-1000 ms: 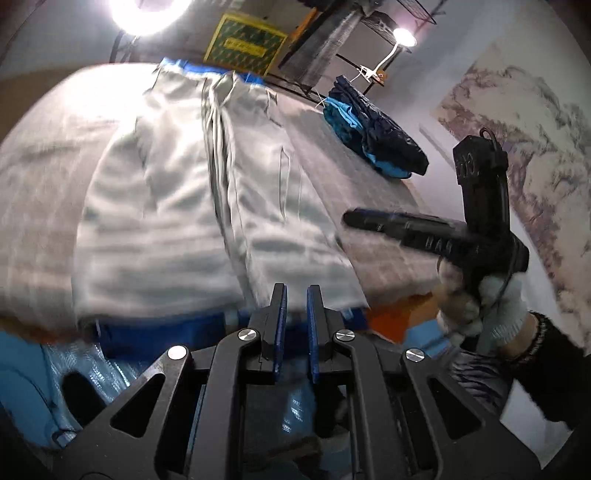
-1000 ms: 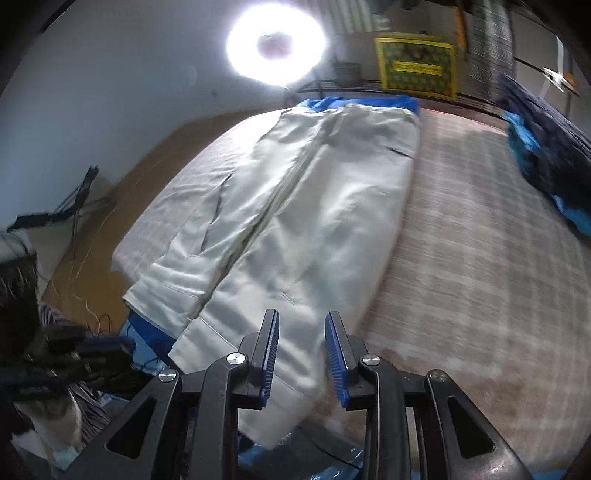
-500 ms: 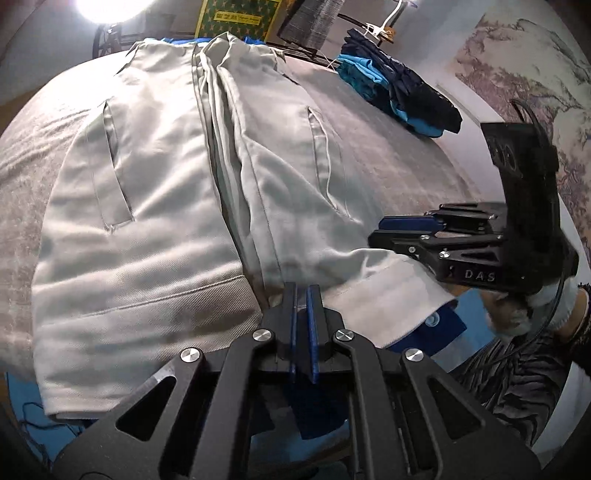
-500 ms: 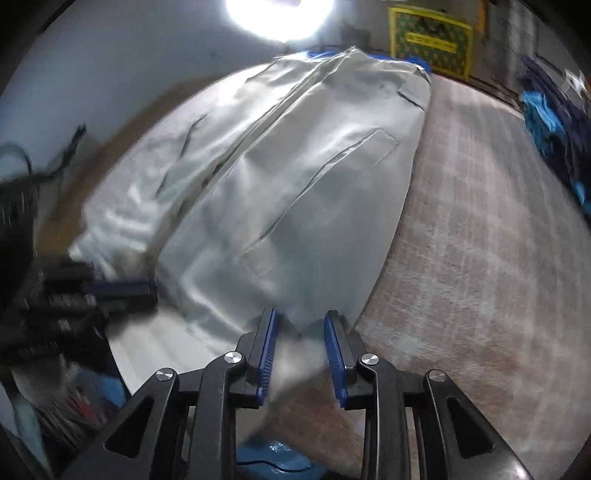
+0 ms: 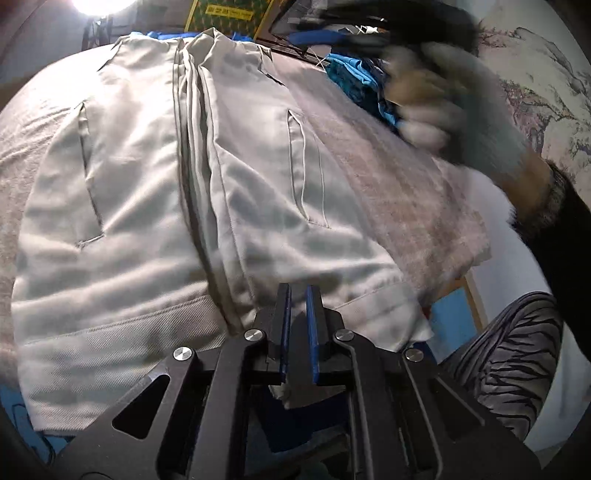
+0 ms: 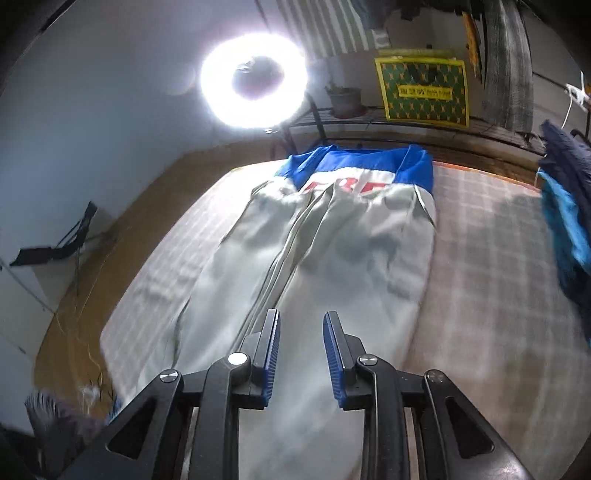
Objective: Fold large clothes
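A large pale grey jacket [image 5: 147,206] with a blue collar and red lettering lies flat, front up, on a checked bed cover; it also shows in the right wrist view [image 6: 332,258]. My left gripper [image 5: 297,291] is at the jacket's near hem beside the zip, its jaws a narrow gap apart with hem cloth between them. My right gripper [image 6: 301,325] is open and empty, held above the jacket's middle. In the left wrist view it appears blurred at the upper right [image 5: 369,33], high over the bed.
The checked bed cover [image 6: 498,277] is bare to the right of the jacket. A pile of dark and blue clothes [image 6: 565,221] sits at the right edge. A ring light [image 6: 255,79] and a wire rack with a yellow-green box [image 6: 421,88] stand behind the bed.
My right gripper has risen from the jacket's near right hem to above its middle, staying open. My left gripper has opened slightly and stays at the hem.
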Action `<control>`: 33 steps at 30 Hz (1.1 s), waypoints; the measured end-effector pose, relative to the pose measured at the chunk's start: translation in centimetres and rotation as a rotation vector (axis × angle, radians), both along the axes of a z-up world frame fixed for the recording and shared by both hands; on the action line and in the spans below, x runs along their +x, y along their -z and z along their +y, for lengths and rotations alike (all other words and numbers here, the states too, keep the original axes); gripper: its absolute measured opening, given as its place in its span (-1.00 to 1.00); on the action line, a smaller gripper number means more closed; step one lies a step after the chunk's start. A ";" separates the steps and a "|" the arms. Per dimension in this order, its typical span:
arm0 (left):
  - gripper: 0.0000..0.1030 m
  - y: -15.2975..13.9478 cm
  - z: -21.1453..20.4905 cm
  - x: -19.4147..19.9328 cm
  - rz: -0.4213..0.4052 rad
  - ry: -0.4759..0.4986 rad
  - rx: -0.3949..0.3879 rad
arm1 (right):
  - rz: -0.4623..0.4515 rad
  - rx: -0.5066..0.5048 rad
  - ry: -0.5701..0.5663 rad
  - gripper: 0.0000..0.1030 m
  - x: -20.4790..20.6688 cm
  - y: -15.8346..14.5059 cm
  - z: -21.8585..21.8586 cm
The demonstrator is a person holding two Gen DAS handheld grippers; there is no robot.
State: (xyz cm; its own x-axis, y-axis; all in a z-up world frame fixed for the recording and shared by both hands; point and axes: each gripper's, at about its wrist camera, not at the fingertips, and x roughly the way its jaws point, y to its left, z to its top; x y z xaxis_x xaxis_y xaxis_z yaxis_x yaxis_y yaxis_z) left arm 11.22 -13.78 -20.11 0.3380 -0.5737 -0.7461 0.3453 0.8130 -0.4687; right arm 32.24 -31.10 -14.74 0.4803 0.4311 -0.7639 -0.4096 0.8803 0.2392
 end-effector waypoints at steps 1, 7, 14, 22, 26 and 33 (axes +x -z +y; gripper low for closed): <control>-0.86 -0.4 0.4 0.3 -0.001 -0.016 -0.018 | -0.004 -0.011 0.003 -0.54 1.4 0.4 0.7; -0.86 -1.1 1.7 2.1 -0.012 -0.071 -0.030 | -0.005 -0.028 0.063 -0.55 9.8 3.8 3.3; -0.86 0.7 1.3 2.9 0.031 -0.039 -0.009 | 0.026 -0.068 0.099 -0.57 15.2 7.6 5.0; -0.86 0.5 1.7 2.5 0.022 -0.044 -0.012 | 0.032 -0.139 0.083 -0.57 15.4 8.6 6.0; -0.86 -1.1 2.9 1.5 -0.038 -0.065 -0.015 | 0.010 -0.055 0.102 -0.49 12.8 5.2 4.1; -0.85 -3.3 5.9 -0.1 -0.122 -0.134 0.013 | -0.042 0.077 0.110 -0.30 4.7 -1.9 -0.1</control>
